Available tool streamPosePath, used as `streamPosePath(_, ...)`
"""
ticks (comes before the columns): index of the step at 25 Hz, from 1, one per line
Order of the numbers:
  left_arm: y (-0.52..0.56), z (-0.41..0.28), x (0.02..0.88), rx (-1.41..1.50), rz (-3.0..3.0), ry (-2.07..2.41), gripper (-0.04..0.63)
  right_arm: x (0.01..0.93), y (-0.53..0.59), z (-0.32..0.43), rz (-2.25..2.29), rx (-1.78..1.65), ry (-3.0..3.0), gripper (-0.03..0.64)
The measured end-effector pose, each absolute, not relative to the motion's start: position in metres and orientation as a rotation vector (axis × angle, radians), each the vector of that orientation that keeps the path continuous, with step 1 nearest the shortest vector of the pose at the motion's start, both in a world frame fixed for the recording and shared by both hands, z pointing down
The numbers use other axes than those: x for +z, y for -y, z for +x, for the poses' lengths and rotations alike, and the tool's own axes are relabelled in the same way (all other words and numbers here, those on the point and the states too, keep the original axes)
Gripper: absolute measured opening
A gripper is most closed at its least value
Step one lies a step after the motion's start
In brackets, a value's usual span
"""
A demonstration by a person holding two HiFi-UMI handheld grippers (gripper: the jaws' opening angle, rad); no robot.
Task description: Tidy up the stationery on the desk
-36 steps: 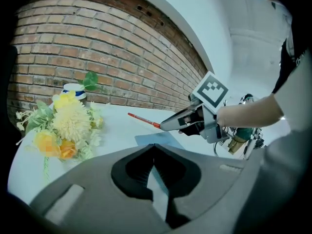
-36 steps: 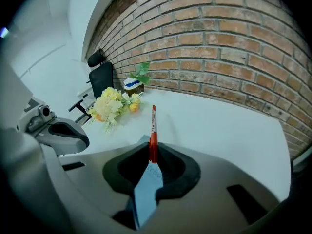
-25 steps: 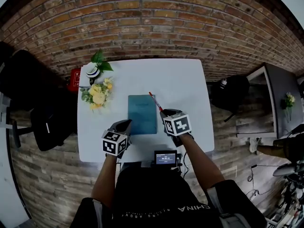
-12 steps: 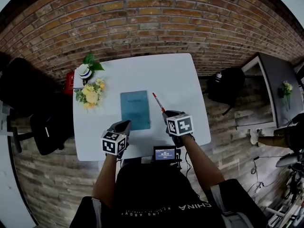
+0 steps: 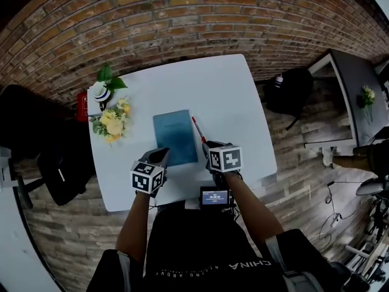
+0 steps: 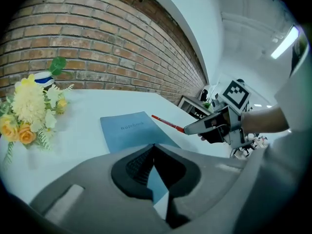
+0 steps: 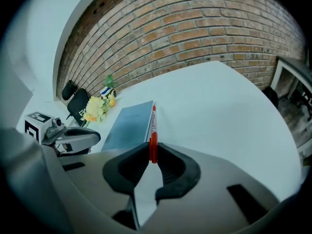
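Right gripper (image 5: pixel 209 146) is clenched on one end of a red pen (image 5: pixel 198 129); in the right gripper view its pads grip the barrel from both sides (image 7: pixel 152 152). The pen's long axis runs straight out from the jaws. Its free end points away from the person toward the brick wall (image 5: pixel 182 23), angled slightly left in the head view. The pen sits along the right edge of the blue notebook (image 5: pixel 175 137), over the white table (image 5: pixel 231 96). Contact with the notebook or the table cannot be confirmed. Left gripper (image 5: pixel 161 157) has its jaws closed together on nothing, at the notebook's near left corner. Yellow flowers (image 5: pixel 111 121) stand at the table's left side.
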State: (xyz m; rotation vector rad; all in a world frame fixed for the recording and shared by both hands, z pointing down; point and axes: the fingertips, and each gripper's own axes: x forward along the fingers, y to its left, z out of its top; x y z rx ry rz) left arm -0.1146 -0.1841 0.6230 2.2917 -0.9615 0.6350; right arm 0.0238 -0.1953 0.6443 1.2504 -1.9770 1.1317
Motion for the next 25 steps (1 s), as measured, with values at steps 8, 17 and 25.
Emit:
streamPosePath(8, 0.19, -0.11, 0.643, 0.677, 2.295, 0.867, 0.011, 0.664, 0.193, 0.012, 1.309, 1.231, 1.925, 0.061)
streamPosePath(17, 0.19, -0.112, 0.65, 0.692, 2.293, 0.834, 0.011, 0.673, 0.188, -0.004, 1.269, 1.307, 1.919, 0.066)
streamPosePath(25, 0.184, -0.114, 0.648, 0.686, 2.284, 0.856, 0.011, 0.674, 0.183, -0.003, 1.203, 1.305, 1.938, 0.081)
